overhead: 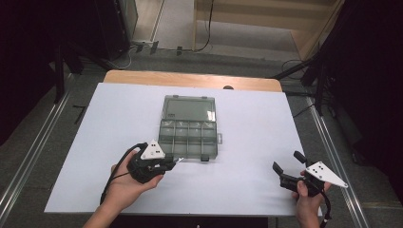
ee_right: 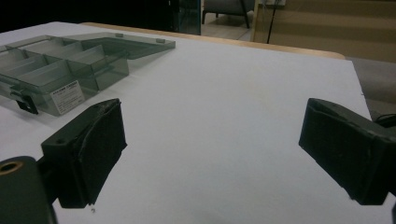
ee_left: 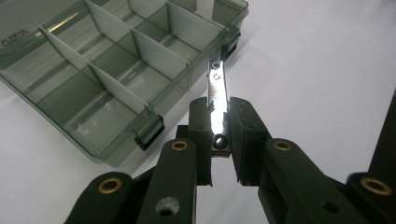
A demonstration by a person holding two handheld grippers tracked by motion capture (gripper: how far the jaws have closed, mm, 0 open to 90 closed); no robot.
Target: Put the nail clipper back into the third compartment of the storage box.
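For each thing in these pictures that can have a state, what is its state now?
Grey transparent plastic compartment box: open, lid laid back flat; the compartments in view look empty.
Shiny metal nail clipper: clamped between the jaws, lifted off the table beside the box's front corner.
Left gripper: shut on the clipper.
Right gripper: open, nothing between its jaws, above the white table sheet.
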